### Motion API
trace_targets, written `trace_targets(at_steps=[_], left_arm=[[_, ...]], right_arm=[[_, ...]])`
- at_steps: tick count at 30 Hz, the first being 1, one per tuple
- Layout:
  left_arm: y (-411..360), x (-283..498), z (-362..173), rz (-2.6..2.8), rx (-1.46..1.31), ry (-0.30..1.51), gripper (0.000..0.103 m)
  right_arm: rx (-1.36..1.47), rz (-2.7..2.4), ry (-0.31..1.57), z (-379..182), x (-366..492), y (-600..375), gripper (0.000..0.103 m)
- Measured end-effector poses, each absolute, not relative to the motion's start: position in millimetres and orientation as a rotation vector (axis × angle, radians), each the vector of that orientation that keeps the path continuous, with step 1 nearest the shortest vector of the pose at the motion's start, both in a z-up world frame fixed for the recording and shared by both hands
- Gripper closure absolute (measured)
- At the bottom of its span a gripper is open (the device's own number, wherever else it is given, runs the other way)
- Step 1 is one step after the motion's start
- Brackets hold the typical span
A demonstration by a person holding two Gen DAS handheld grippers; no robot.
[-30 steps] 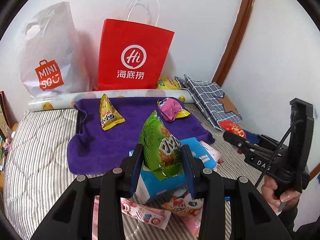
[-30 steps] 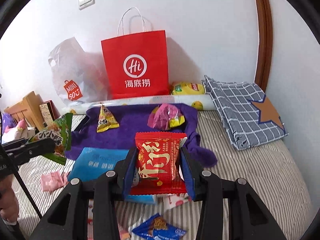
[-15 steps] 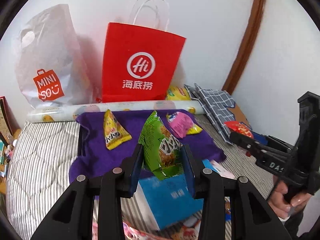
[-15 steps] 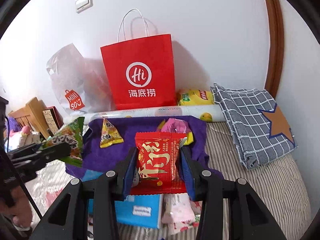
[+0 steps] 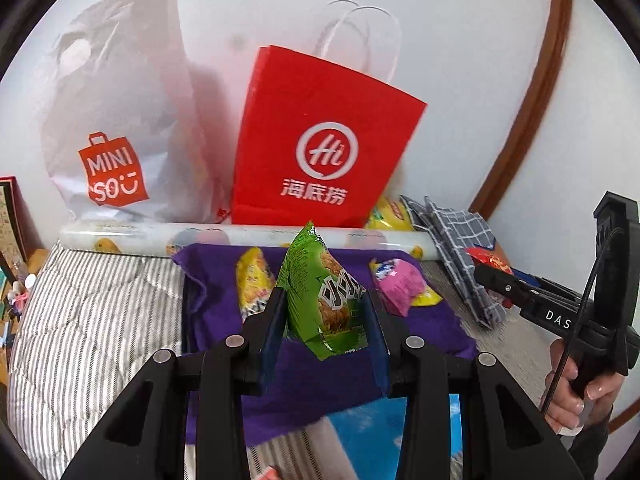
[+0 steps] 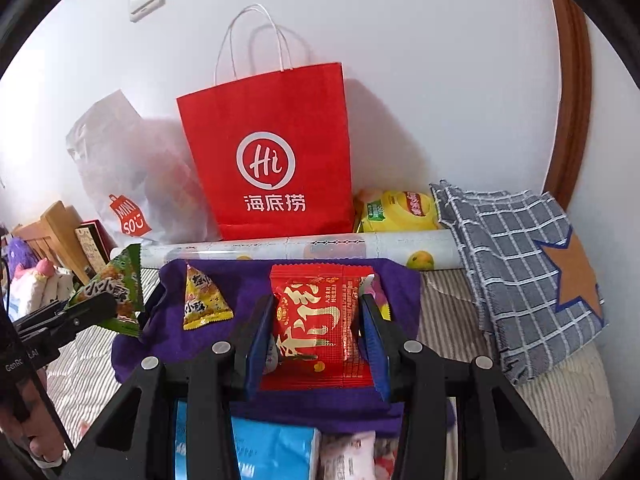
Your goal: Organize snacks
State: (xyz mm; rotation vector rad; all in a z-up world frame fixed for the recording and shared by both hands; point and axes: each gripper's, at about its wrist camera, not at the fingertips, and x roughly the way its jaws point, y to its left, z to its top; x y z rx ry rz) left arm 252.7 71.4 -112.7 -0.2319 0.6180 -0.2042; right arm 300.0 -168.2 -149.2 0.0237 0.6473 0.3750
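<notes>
Left gripper (image 5: 325, 316) clamped on a green triangular foil snack packet (image 5: 320, 300), above the purple fleece cloth (image 5: 320, 396); yellow triangular packet (image 5: 252, 280) at ten o'clock. Right gripper (image 6: 318, 330) pinching a red rectangular foil packet (image 6: 318, 320), red paper bag (image 6: 272, 160) at twelve o'clock.

Green packet (image 5: 324, 308) and red packet (image 6: 316, 328) — both pinched upright, aloft.

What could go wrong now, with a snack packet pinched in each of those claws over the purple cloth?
The green packet is puffy and pinched only at its sides by the left gripper, so it might slip or burst. The red packet in the right gripper hides the pink packet on the purple cloth; setting down blindly could crush it.
</notes>
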Motion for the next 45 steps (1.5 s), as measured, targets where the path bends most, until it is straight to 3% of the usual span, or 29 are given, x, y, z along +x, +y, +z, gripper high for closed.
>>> trace_targets(at_steps=[7, 9, 26, 33, 35, 45], left_arm=[[93.3, 262.0, -141.9, -0.157, -0.283, 0.654, 0.064], [96.7, 262.9, -145.4, -0.130, -0.280, 0.655, 0.073], [86.4, 268.3, -167.6, -0.105, -0.247, 0.701, 0.073], [92.4, 266.9, -165.7, -0.122, -0.306, 0.695, 0.059], [93.2, 265.4, -167.5, -0.118, -0.307, 0.685, 0.055], [99.8, 263.4, -159.9, -0.141, -0.373, 0.696, 0.041]], right_arm=[[0.064, 0.386, 0.727, -186.5, 324.2, -175.8, 0.062], [0.041, 0.384, 0.718, -188.7, 323.2, -175.3, 0.062], [0.072, 0.389, 0.819, -223.4, 330.6, -172.2, 0.062], [0.084, 0.382, 0.823, -226.4, 332.5, -173.5, 0.061], [0.086, 0.398, 0.823, -228.2, 331.3, -171.0, 0.052], [-0.004, 0.404, 0.724, -218.1, 317.5, -158.2, 0.036]])
